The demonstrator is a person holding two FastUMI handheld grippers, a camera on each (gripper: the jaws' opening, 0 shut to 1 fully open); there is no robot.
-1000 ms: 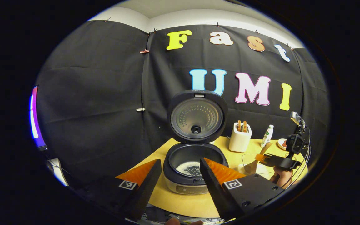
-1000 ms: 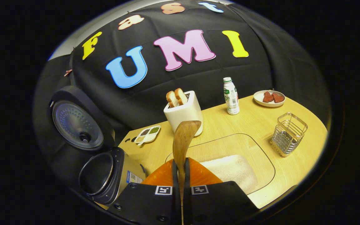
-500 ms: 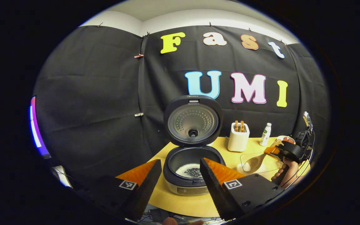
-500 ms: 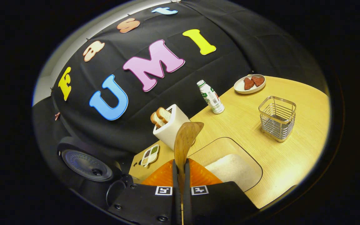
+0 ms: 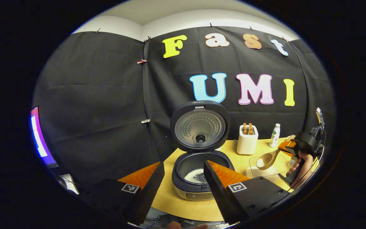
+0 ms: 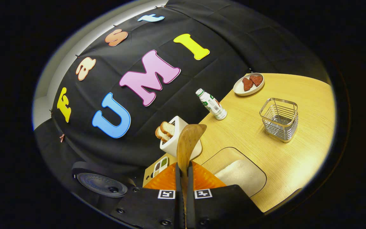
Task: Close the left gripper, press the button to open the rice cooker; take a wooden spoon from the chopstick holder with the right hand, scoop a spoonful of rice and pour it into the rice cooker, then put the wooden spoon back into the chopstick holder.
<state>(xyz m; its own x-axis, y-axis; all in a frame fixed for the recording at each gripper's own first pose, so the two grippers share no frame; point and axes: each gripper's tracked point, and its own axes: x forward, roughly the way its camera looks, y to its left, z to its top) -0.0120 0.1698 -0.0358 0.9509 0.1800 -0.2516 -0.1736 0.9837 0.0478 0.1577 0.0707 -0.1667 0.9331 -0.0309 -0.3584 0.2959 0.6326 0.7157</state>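
**Spoon in hand, rice already in the pot**

Nearest in the right gripper view, the right claw [image 6: 183,178] is clamped tight on the handle of the wooden spoon [image 6: 187,141], whose bowl stands up ahead of the fingers. In the left gripper view the left claw [image 5: 183,184] gapes wide with nothing between its fingers.

Just beyond the left claw sits the rice cooker [image 5: 199,178], lid up, with a patch of white rice on the bottom of its pot. From this the step in hand looks to be either carrying another scoop or heading for the return; in the left gripper view the spoon's bowl shows something pale in it, but I cannot tell how much.

Beside the right claw on the bench [image 6: 297,165] lies a clear tray [image 6: 240,173] holding white rice. Farther off stands the wire chopstick holder [image 6: 279,118], with nothing standing in it. The return calls for tipping the spoon handle-down into that basket.

Behind are a toaster [image 6: 173,140] with two bread slices, a bottle [image 6: 211,104], and a plate [image 6: 248,86] with reddish pieces.
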